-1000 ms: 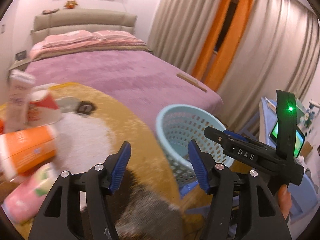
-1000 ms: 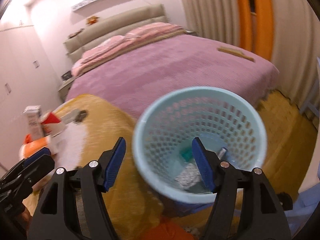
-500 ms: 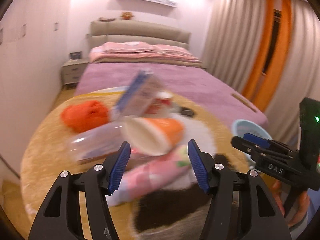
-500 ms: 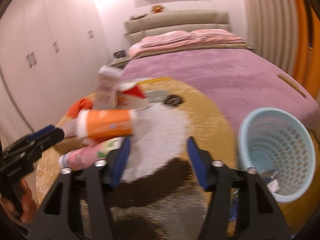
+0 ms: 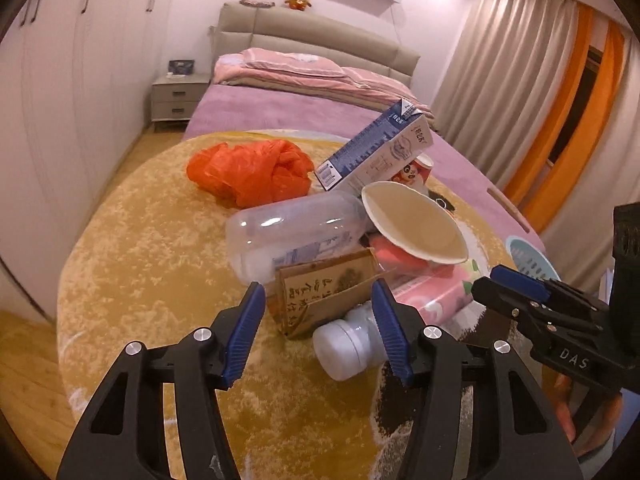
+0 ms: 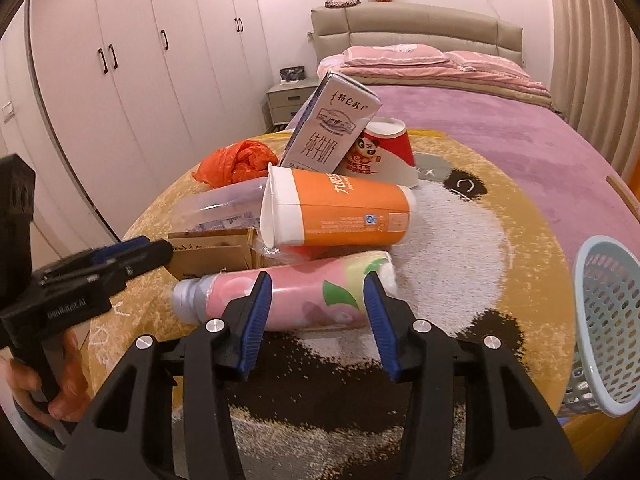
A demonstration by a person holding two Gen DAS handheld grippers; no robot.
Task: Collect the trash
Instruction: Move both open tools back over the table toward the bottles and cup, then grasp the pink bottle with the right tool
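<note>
A pile of trash lies on a round yellow panda rug [image 5: 152, 264]. It holds an orange plastic bag [image 5: 252, 170], a milk carton [image 5: 376, 148], a clear plastic bottle [image 5: 292, 236], an orange paper cup [image 6: 340, 210], a small cardboard box [image 5: 328, 296], a pink bottle [image 6: 296, 300] and a red panda cup [image 6: 380, 152]. My left gripper [image 5: 318, 332] is open, just in front of the cardboard box. My right gripper [image 6: 314, 320] is open, its pads on either side of the pink bottle. The light blue basket [image 6: 608, 328] stands at the right.
A bed with a purple cover [image 6: 500, 120] lies behind the rug. White wardrobes [image 6: 140, 60] line the left wall, with a nightstand [image 5: 176, 96] beside the bed. Curtains [image 5: 520, 80] hang at the right.
Both grippers have swung left from the basket to the trash pile and moved close to it. Both stay open and empty.
</note>
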